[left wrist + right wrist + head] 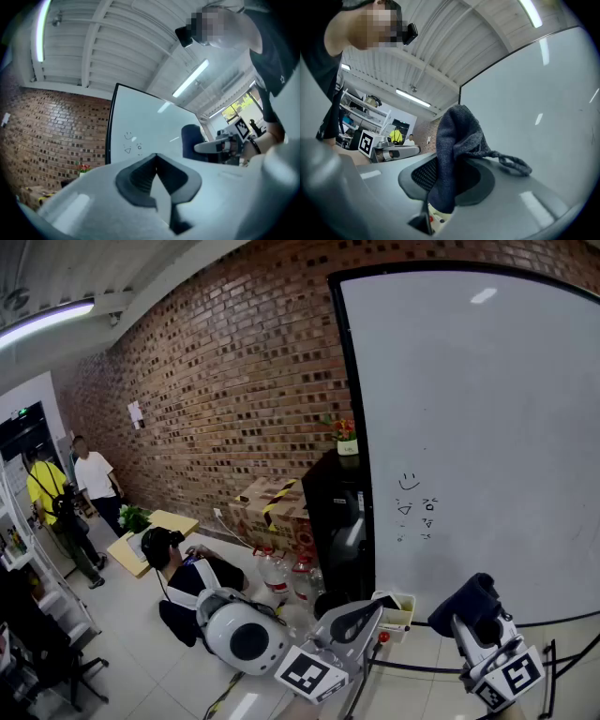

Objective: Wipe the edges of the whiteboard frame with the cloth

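Observation:
The whiteboard (487,427) fills the right of the head view; its black frame (349,427) runs down the left edge and along the top. A few small doodles sit on its surface. My right gripper (473,615) is low at the right, shut on a dark blue-grey cloth (469,599) that bulges up from the jaws. In the right gripper view the cloth (454,140) hangs folded between the jaws, with the frame (459,96) behind it. My left gripper (352,620) is low at the centre, below the board. Its jaws (156,159) meet with nothing between them.
A brick wall (225,399) runs off to the left. A black cabinet (333,512) with a flower pot stands against the board's left edge, cardboard boxes (272,507) and bottles beside it. A person (183,582) sits on the floor; a white rounded object (244,634) lies close by. Two people stand far left.

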Tool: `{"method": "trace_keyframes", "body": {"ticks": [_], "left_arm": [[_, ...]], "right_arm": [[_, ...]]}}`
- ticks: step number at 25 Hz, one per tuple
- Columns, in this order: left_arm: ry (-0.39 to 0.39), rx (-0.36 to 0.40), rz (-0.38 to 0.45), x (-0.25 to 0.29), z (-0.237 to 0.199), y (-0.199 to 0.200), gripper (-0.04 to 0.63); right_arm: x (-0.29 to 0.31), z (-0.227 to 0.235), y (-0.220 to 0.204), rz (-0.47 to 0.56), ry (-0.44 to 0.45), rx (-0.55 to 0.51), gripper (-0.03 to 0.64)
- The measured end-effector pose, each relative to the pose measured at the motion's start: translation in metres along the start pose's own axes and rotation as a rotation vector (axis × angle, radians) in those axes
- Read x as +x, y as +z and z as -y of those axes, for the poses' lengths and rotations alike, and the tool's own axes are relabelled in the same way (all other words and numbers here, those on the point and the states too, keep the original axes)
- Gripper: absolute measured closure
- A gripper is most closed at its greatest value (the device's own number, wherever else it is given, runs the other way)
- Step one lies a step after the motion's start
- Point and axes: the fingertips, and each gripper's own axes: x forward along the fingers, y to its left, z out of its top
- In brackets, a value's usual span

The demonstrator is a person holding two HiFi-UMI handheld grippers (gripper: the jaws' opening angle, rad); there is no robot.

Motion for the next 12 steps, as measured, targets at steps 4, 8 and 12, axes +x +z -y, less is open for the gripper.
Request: {"method": "trace_keyframes", "body": {"ticks": [4, 8, 12], "left_arm": [[-0.041, 0.027, 0.056, 0.039, -0.001, 0.037, 0.592], [-0.011, 0.113, 0.116, 0.075, -0.018, 0.078, 0.592], [0.031, 0.190, 0.202, 0.107, -0.036, 0.126, 0.592]], "right_arm": [[0.006, 0.023, 0.034, 0.035, -0.055, -0.056, 0.535], [0.041, 0.044, 0.065, 0.067, -0.032, -0.142, 0.535], [0.075, 0.064, 0.109, 0.081, -0.026, -0.256, 0.535]]}}
